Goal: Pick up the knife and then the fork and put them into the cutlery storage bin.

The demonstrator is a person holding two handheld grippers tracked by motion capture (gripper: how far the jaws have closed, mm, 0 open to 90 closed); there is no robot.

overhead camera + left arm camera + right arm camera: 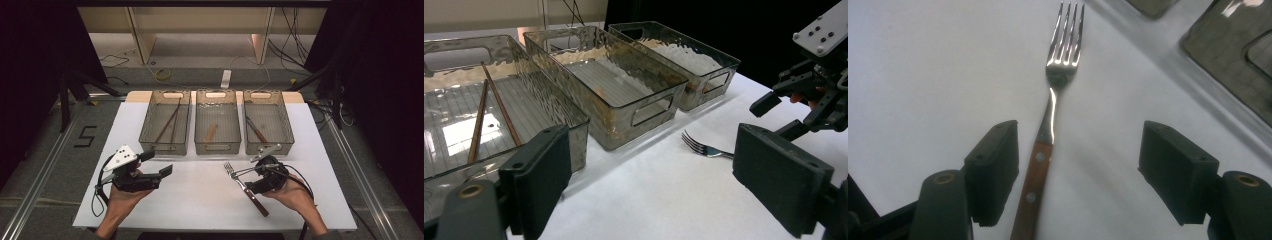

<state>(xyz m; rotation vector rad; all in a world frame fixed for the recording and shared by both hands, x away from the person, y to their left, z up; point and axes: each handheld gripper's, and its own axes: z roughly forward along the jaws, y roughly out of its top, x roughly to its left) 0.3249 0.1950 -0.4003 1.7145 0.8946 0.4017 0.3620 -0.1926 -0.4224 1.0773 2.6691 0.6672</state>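
Fork [246,184] with a wooden handle lay flat on the white table [200,200], on the right half, its tines aimed at the bins and its handle running back toward the person's right hand. It sat just in front of the gap between the middle bin [217,122] and the right bin [267,122].

Over it hung the right gripper [1078,172], jaws spread wide with the fork's neck and handle top between them. The left pad stood close beside the handle, the right pad well clear, and neither pressed on it, so nothing was gripped. In the high view that right gripper sat low over the fork's middle.

On the other side the left gripper [155,162] hovered above the table near the front of the left bin [166,122]. Its jaws gaped wide too, with nothing between them.

Three clear plastic bins stood in a row along the far edge. Two chopsticks [494,110] lay in the left one, a short wooden-looking piece [211,132] in the middle, and another wooden-handled utensil [256,130] in the right; I could not tell what kind.
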